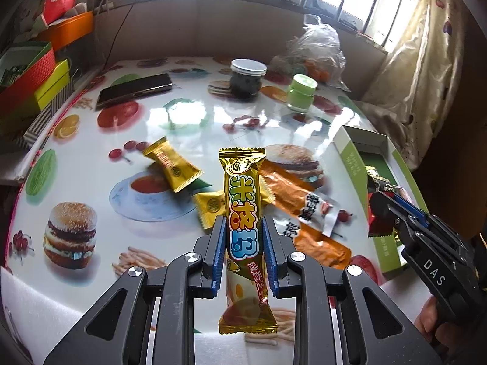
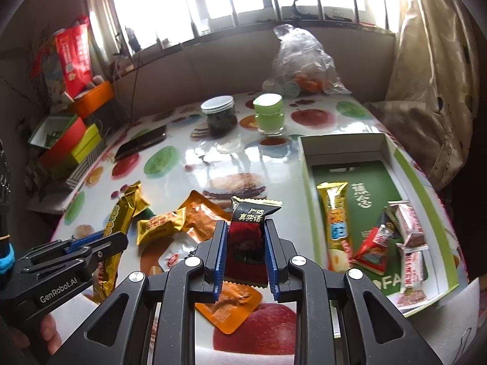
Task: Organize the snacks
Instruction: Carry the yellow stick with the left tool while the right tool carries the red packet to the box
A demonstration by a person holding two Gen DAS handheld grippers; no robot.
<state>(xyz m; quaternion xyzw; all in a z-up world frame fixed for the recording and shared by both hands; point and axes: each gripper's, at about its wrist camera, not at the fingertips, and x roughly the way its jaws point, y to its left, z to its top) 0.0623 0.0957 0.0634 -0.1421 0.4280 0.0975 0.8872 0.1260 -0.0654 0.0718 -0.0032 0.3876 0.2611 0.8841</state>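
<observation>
Left gripper (image 1: 245, 237) clamped on a long gold snack bar (image 1: 243, 200), jaws pressed to both sides, bar lifted clear of the fruit-print surface (image 1: 188, 115). Right gripper (image 2: 245, 243) closed on a dark red candy packet (image 2: 248, 237), also held aloft. Open green-and-white box (image 2: 417, 176) at 3 o'clock, holding another gold bar (image 2: 336, 225) and several small packets, perhaps candies. Loose at 9 o'clock: small gold packet (image 2: 161, 223) beside orange pouches (image 2: 204, 216). Green jar (image 2: 269, 114) at 12 o'clock.
</observation>
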